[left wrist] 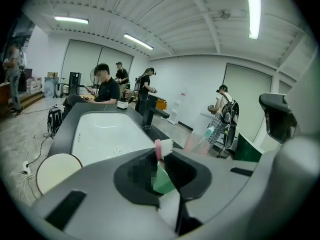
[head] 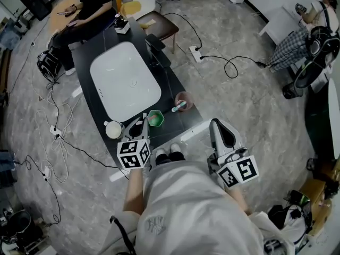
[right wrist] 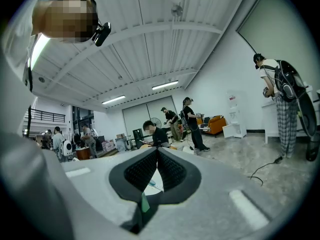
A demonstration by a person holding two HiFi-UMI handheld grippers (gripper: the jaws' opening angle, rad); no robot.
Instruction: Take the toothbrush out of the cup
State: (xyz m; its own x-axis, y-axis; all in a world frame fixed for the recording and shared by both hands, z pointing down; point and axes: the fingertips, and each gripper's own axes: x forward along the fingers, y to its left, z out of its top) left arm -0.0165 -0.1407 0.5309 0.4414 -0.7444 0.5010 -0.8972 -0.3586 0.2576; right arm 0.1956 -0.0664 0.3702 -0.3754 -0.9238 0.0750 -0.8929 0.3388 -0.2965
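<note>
A green cup (head: 156, 118) stands on the dark counter (head: 90, 57) near its front edge, with a pink toothbrush (left wrist: 158, 147) sticking up out of it. My left gripper (head: 144, 122) is right at the cup. In the left gripper view its jaws (left wrist: 159, 155) are closed on the toothbrush just below the bristle head, with the green cup (left wrist: 161, 180) under them. My right gripper (head: 215, 125) hangs off the counter's front right corner. Its tips (right wrist: 157, 151) meet with nothing between them.
A pink translucent cup (head: 184, 101) with a teal and white toothbrush stands to the right of the green one. A white mug (head: 113, 129) is on its left. Behind lie the white sink basin (head: 125, 81) and black faucet (left wrist: 148, 115). Cables run across the floor (head: 58, 137), and people stand around.
</note>
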